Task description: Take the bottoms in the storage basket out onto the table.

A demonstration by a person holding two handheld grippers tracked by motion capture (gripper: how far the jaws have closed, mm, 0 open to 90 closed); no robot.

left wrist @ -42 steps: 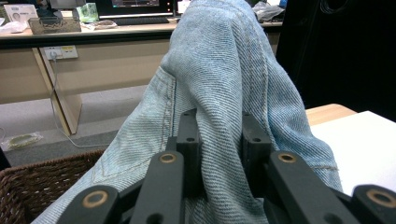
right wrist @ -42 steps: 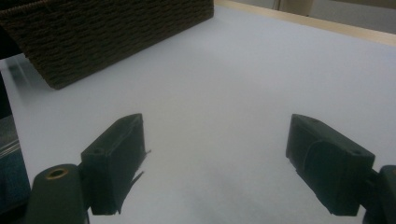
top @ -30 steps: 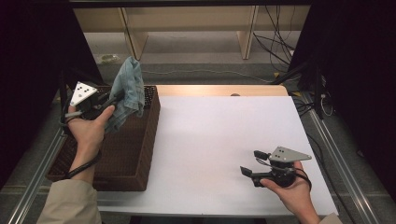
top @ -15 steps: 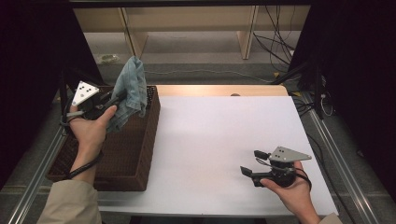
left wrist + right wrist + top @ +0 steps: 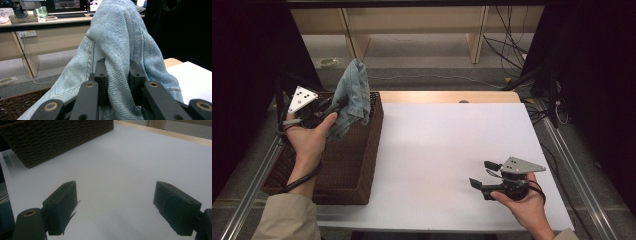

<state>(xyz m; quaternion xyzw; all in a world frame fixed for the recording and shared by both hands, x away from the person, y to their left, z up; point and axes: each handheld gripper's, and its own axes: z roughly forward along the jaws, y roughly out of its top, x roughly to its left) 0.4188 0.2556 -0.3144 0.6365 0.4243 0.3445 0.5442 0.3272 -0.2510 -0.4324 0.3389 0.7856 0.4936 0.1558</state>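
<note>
The left tongs (image 5: 332, 106) pinch a fold of light-blue denim cloth (image 5: 352, 95), held above the far end of the brown woven basket (image 5: 362, 165) that sits at the worktop's (image 5: 447, 150) nine o'clock edge. From above, the cloth's long axis runs roughly from twelve o'clock, where its bunched top rises, down toward seven o'clock, where its loose end hangs into the basket. The left gripper view adds what the high view cannot: the seams and twill of the denim (image 5: 120, 42), the fabric squeezed tight between the two black jaws, and a desk with monitors (image 5: 66, 5) beyond. The right tongs (image 5: 484, 175) rest at about five o'clock on the white worktop, spread wide with nothing between them, pointing toward nine o'clock. The right gripper view shows the basket's woven side wall (image 5: 57, 137) ahead.
</note>
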